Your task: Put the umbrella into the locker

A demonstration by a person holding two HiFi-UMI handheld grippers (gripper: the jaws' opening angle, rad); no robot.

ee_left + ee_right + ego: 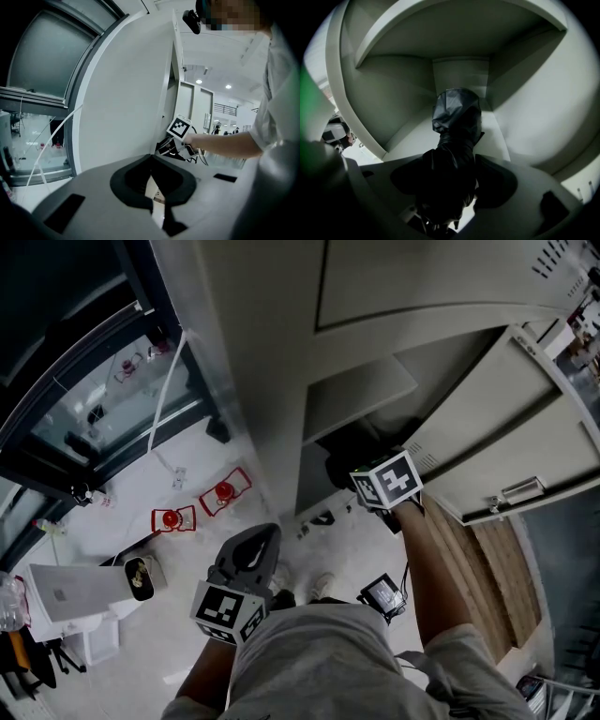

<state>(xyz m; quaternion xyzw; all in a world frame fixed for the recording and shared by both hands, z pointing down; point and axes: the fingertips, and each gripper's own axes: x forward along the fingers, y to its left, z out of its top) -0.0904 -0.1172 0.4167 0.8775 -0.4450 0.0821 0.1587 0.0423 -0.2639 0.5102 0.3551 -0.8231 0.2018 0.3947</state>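
Note:
The folded black umbrella (457, 117) lies lengthwise on the floor of the grey locker (417, 136), its far end near the back wall. My right gripper (452, 164) straddles its near end with the jaws spread wide, so I read it as open. In the head view the right gripper (370, 470) reaches into the lower compartment under a shelf (356, 395), beside the open door (506, 427). The left gripper (255, 538) hangs near my body, shut and empty. In the left gripper view, the left gripper (152, 161) faces the locker's side and the right gripper's marker cube (179, 127).
Two red objects (174, 518) (225, 491) sit on the white floor left of the locker. A white box (70, 592) stands at lower left by a glass wall (103, 399). A small black device (382, 594) lies by my feet. Wood flooring (478, 568) runs under the door.

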